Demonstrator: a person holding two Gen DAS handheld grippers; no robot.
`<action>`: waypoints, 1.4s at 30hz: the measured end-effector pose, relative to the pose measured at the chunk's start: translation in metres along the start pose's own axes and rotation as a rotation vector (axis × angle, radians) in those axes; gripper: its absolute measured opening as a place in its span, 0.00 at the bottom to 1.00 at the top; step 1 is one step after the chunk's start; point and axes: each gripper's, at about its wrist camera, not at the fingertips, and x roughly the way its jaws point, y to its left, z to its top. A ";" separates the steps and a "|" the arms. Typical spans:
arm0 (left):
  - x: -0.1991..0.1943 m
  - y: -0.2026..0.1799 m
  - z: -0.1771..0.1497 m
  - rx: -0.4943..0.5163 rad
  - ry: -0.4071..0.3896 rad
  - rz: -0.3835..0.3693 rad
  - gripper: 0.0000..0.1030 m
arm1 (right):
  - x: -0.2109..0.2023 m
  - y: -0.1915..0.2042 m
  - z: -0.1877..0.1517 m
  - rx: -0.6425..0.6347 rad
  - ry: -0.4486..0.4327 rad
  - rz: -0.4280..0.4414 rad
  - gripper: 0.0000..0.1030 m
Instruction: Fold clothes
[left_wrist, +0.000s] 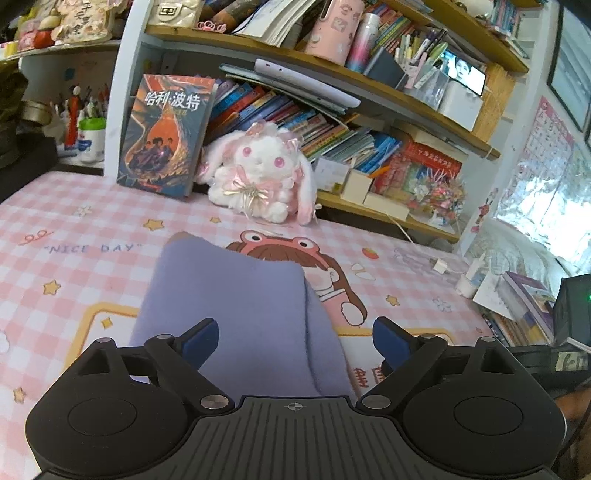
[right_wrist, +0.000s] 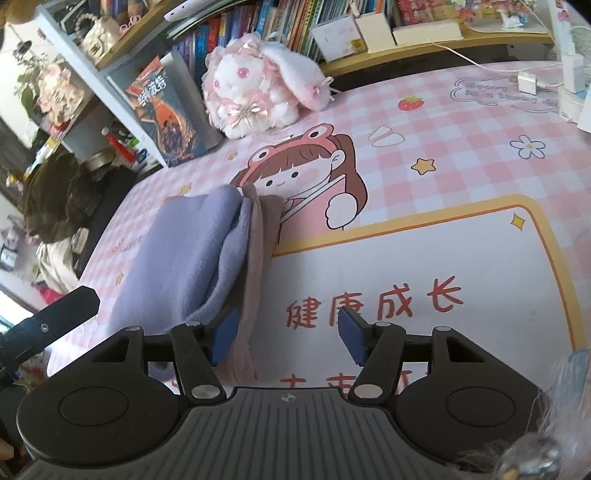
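Where the pink checked desk mat (left_wrist: 92, 236) fills the middle of both views, a folded lilac garment (left_wrist: 236, 310) lies on it, reaching from lower centre up to the cartoon girl print (right_wrist: 306, 177). In the right wrist view a beige layer (right_wrist: 258, 258) shows along its right edge. The left gripper (left_wrist: 293, 338) stands wide open over the cloth, gripping nothing. The right gripper (right_wrist: 286, 334) is about half open, its left pad beside the beige edge, holding nothing. A plush rabbit (left_wrist: 258, 173) sits at upper centre.
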 end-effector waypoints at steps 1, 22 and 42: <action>0.000 0.004 0.001 0.002 -0.001 -0.004 0.90 | 0.000 0.002 0.000 0.005 -0.006 -0.004 0.56; 0.016 0.081 0.016 -0.019 0.086 -0.002 0.74 | 0.035 0.062 0.016 0.002 -0.064 0.010 0.60; 0.045 0.077 -0.004 0.014 0.271 -0.004 0.76 | 0.068 0.086 0.034 -0.232 -0.095 -0.029 0.25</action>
